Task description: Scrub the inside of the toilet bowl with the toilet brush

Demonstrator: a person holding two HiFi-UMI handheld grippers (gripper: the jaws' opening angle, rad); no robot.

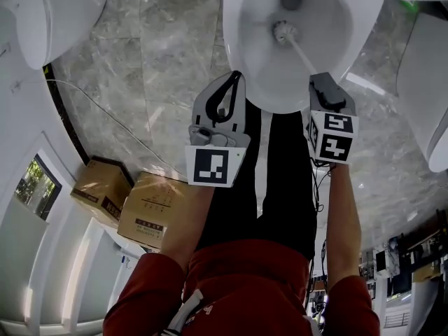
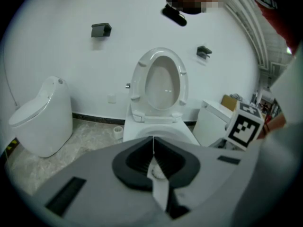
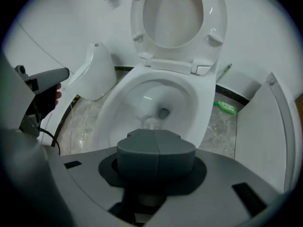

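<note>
White ceramic toilet bowl [image 1: 255, 51], one. One white long-handled toilet brush [image 1: 297, 47] is inside it, bristle head by the bowl's drain, handle slanting up to my right gripper [image 1: 319, 78], which clamps it. Left gripper [image 1: 235, 77] is beside the bowl's rim, jaws together, empty.

the right tool [image 3: 156, 143] has its grey jaws closed up tight, aimed down into the toilet bowl [image 3: 118, 103]. the toilet brush [image 3: 150, 123] head sits just beside the drain, handle hidden behind the jaws. lid [image 3: 173, 13] is up, green bottle [image 3: 225, 107] lying on the floor [image 3: 215, 129] off to the right.
</note>
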